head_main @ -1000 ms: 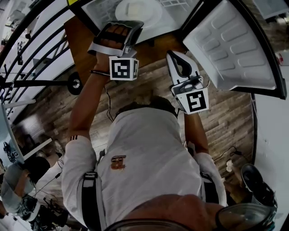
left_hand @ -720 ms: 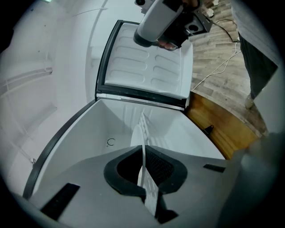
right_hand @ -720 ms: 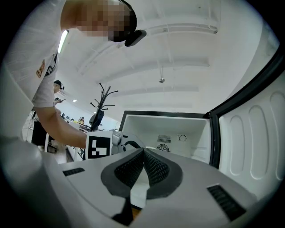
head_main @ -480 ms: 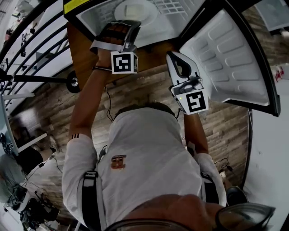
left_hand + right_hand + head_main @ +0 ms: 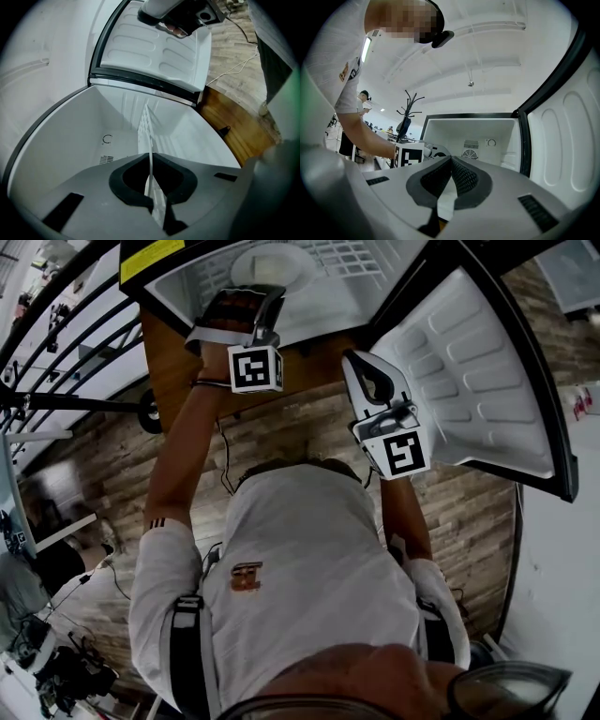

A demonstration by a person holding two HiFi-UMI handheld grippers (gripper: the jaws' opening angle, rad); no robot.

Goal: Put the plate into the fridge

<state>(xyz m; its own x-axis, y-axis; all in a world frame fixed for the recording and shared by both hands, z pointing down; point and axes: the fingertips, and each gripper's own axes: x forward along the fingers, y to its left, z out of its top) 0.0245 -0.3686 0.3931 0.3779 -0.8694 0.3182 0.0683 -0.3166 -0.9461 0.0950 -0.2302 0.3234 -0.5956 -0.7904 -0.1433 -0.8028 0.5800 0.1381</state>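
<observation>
Jaws on your left gripper [image 5: 150, 159] are pinched onto the rim of the white plate [image 5: 272, 263]. In the left gripper view the plate shows edge-on as a thin white line between the pads. Jaws on your right gripper [image 5: 451, 164] are pressed together w/ nothing between them. It hangs idle just in front of the open door [image 5: 478, 362].

The plate is already in the mouth of the fridge [image 5: 183, 277], up by the wire shelf [image 5: 352, 254]. I can't tell whether it's resting on anything or only carried, so treat it as carried.

Handling, as a judgement: the plate looks stiff and smooth, prob. ceramic or melamine.
- It won't flex, but it can chip, and it'll slide if the pads loosen.
- You've got a one-sided rim pinch, so all the weight hangs off the far side and it'll want to droop or swivel in the grip.
- Keep it level and don't twist the wrist.

A rim grip is the only sensible hold on a flat plate, so no need to regrip. Get it flat on the shelf or fridge floor, clear of the shelf edge, before you open up. Watch the rim vs. the side walls going in.
</observation>
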